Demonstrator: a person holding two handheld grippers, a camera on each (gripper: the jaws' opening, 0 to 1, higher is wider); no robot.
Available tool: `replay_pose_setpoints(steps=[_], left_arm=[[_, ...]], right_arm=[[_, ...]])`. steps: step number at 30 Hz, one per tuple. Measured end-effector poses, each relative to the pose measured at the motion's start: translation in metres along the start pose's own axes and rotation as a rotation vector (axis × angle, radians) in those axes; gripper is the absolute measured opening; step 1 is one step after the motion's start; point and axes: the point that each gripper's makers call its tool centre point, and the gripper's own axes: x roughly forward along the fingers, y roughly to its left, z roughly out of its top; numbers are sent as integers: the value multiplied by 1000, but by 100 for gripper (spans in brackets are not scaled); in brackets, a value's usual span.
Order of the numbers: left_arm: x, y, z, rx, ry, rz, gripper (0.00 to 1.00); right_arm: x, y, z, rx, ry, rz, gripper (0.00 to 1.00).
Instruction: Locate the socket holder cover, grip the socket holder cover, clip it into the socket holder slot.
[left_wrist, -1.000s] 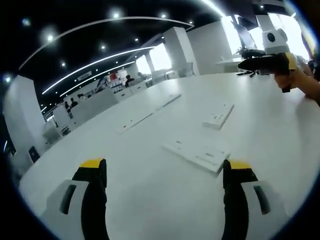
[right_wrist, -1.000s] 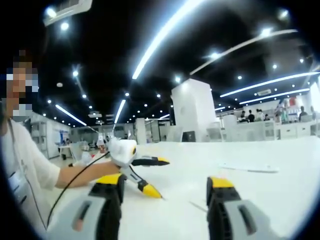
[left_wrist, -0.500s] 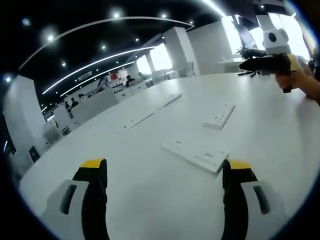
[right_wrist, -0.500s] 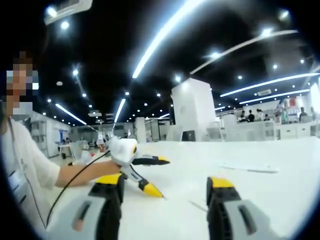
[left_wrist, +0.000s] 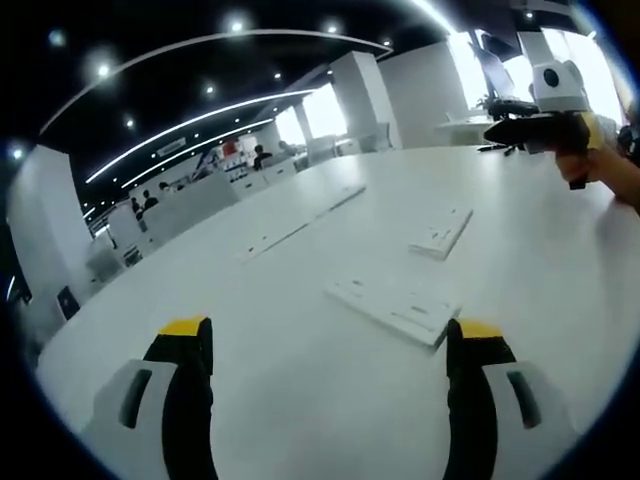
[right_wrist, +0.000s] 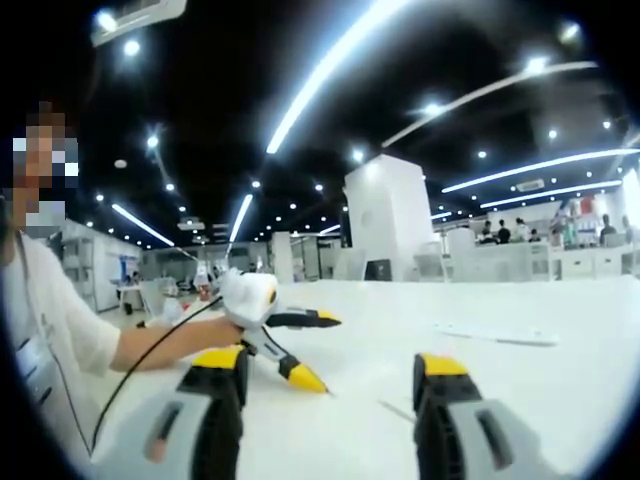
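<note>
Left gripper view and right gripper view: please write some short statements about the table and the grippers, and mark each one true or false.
1. The left gripper is open, with nothing between its jaws. True.
2. Two flat white plates lie on the white table: a near plate and a far plate. True.
3. The right gripper is shut on a plate. False: it is open and holds nothing.
4. The near plate stands upright on its edge. False: it lies flat.
5. A person's hand holds the left gripper. True.

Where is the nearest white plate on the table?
In the left gripper view, the nearest white plate lies flat on the table, just ahead of the open left tool, toward its right jaw.
</note>
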Motion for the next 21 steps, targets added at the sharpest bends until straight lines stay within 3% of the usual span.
replay_pose_setpoints(steps=[16,18,21], left_arm=[[-1,-5,-2,-14,11,-24,95],[-2,-6,-1,-11,12,-31,95],[-5,-9,4,-19,-3,-42,95]], right_arm=[[0,-1,0,2,1,-9,70],[1,-8,-7,8,31,-37,73],[-1,-26,-29,22,130,-112,77]])
